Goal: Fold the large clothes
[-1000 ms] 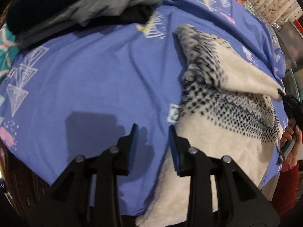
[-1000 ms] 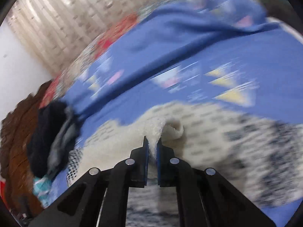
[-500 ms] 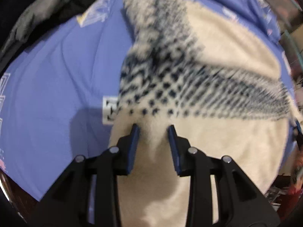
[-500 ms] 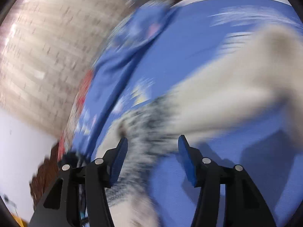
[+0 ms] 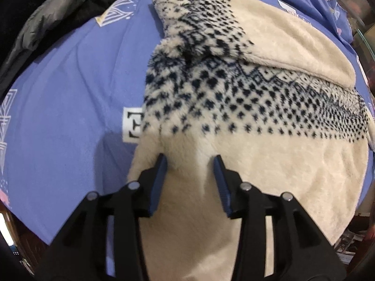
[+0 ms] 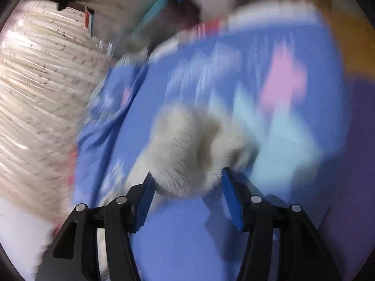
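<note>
A cream fleece sweater [image 5: 269,164] with a dark blue dotted band lies on the blue patterned bedsheet [image 5: 65,107]. One sleeve is folded across its upper part. My left gripper [image 5: 189,166] is open and hovers over the plain cream lower part of the sweater. In the blurred right wrist view my right gripper [image 6: 187,182] is open, and a fluffy cream end of the sweater [image 6: 187,145] lies between and just beyond its fingers on the sheet [image 6: 187,234].
A pile of grey and black clothes [image 5: 58,16] lies at the far left of the bed. The bed's near edge [image 5: 30,224] runs at lower left. A pale striped wall [image 6: 35,93] stands left in the right wrist view.
My right gripper has let go of the sleeve, opened and swung away along the sheet. My left gripper has moved right from the bare sheet to above the sweater.
</note>
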Tool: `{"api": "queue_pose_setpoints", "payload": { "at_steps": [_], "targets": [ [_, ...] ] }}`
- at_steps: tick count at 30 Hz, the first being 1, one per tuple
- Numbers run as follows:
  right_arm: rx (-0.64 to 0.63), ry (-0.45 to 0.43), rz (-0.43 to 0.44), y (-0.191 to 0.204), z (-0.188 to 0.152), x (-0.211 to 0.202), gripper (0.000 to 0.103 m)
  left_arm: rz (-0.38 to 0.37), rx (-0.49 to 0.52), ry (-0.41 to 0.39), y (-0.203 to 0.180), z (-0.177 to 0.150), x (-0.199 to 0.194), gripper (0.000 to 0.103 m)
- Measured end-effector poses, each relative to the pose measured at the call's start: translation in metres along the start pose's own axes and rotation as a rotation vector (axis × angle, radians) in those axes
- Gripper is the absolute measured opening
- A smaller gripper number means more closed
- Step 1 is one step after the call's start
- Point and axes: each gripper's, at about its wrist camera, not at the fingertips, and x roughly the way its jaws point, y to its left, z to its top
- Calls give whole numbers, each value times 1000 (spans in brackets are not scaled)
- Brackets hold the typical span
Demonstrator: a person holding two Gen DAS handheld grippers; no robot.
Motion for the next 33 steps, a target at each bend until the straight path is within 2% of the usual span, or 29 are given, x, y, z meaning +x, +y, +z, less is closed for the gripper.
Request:
{"api": "queue_pose_setpoints", "payload": {
  "at_steps": [1, 2, 3, 4, 5, 7, 10, 12, 13, 15, 16, 18, 20, 21, 22, 23, 24, 25, 26, 30, 33],
  "targets": [
    [-22, -109, -113, 3, 15, -14, 77, 1, 6, 1, -1, -1, -3, 41],
    [-9, -174, -135, 2, 26, -26, 77, 3, 8, 0, -5, -1, -5, 42],
    [34, -205, -56, -2, 39, -40, 77, -1, 6, -5, -7, -4, -9, 42],
    [57, -201, 8, -5, 45, -47, 77, -8, 1, -7, -7, -4, -8, 43],
    [63, -181, 47, -6, 45, -51, 77, -20, -7, -4, -8, -6, -10, 44],
    [76, -83, 154, -10, 31, -52, 77, -35, -11, 8, -11, -9, -10, 45],
    [232, 111, 415, -26, -27, -53, 77, -37, 11, 19, -20, -11, -10, 45],
    [263, 194, 493, -16, -61, -49, 77, -42, 30, 20, -28, -12, -13, 47],
    [239, 253, 503, -5, -80, -42, 77, -47, 38, 21, -33, -11, -14, 48],
    [167, 322, 485, 14, -96, -21, 77, -55, 56, 24, -42, -9, -17, 50],
    [151, 323, 465, 19, -95, -11, 77, -56, 62, 24, -44, -8, -19, 50],
    [143, 306, 360, 14, -82, 21, 77, -63, 62, 14, -49, -6, -23, 50],
    [145, 257, 234, -4, -56, 46, 77, -77, 50, 1, -49, -8, -30, 50],
    [151, 189, 161, -18, -38, 47, 77, -75, 51, -2, -50, -8, -34, 51],
    [162, 134, 128, -27, -23, 45, 77, -68, 56, -7, -48, -11, -38, 51],
    [201, 85, 119, -39, -8, 38, 77, -57, 63, -11, -48, -14, -41, 51],
    [239, 88, 147, -47, -1, 37, 78, -40, 75, -17, -49, -17, -43, 51],
    [294, 127, 215, -55, 3, 36, 78, -33, 82, -20, -47, -19, -42, 51],
    [301, 139, 232, -56, 2, 34, 78, -30, 87, -20, -46, -19, -42, 51],
    [179, 147, 219, -44, -14, 24, 82, -42, 93, 8, -45, -19, -32, 51],
    [213, 185, 190, -51, -26, 42, 82, -38, 128, 21, -56, -19, -30, 51]
  ]
}}
